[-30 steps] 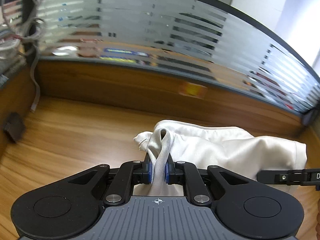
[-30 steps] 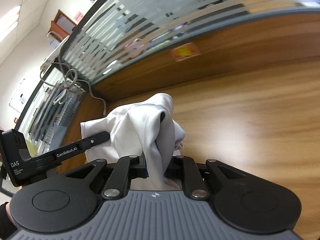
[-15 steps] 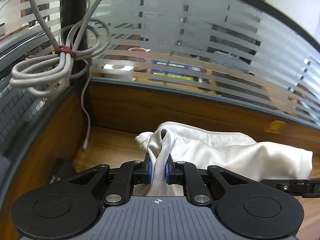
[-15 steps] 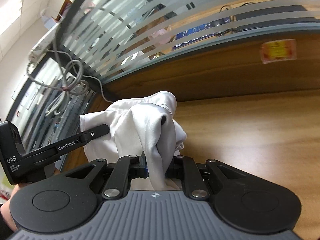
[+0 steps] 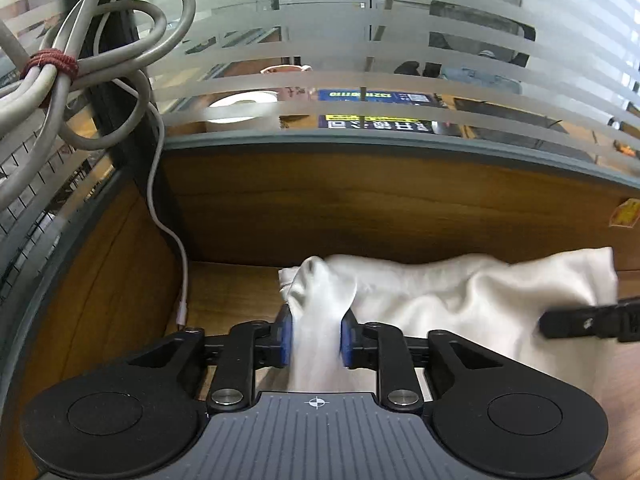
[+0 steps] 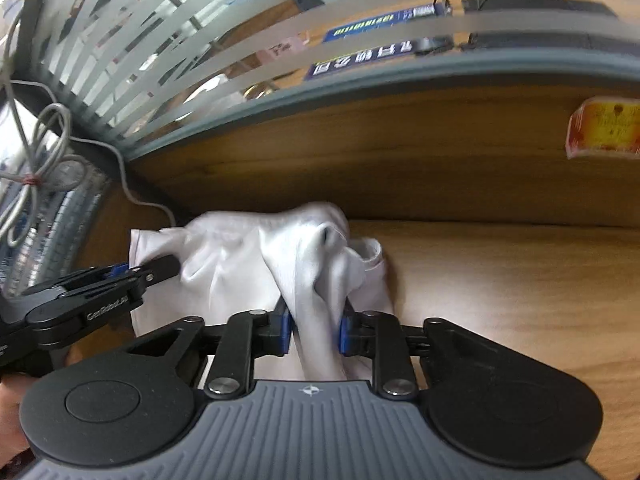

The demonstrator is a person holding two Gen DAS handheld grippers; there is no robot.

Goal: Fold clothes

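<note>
Two grippers, left [image 5: 316, 336] | right [image 6: 314, 330] | jaws just widened, white garment [image 5: 440, 300] bunched between each | wooden desk [image 6: 500, 280].

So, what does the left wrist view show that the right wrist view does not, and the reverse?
Only the left wrist view shows the plug end of the white cable, at the desk corner. Only the right wrist view shows part of the person's hand behind the left gripper. Both show the white garment on the wooden desk, the sticker and the tied cable bundle. The jaws of the left gripper and right gripper have just been opening, with cloth between them.
</note>
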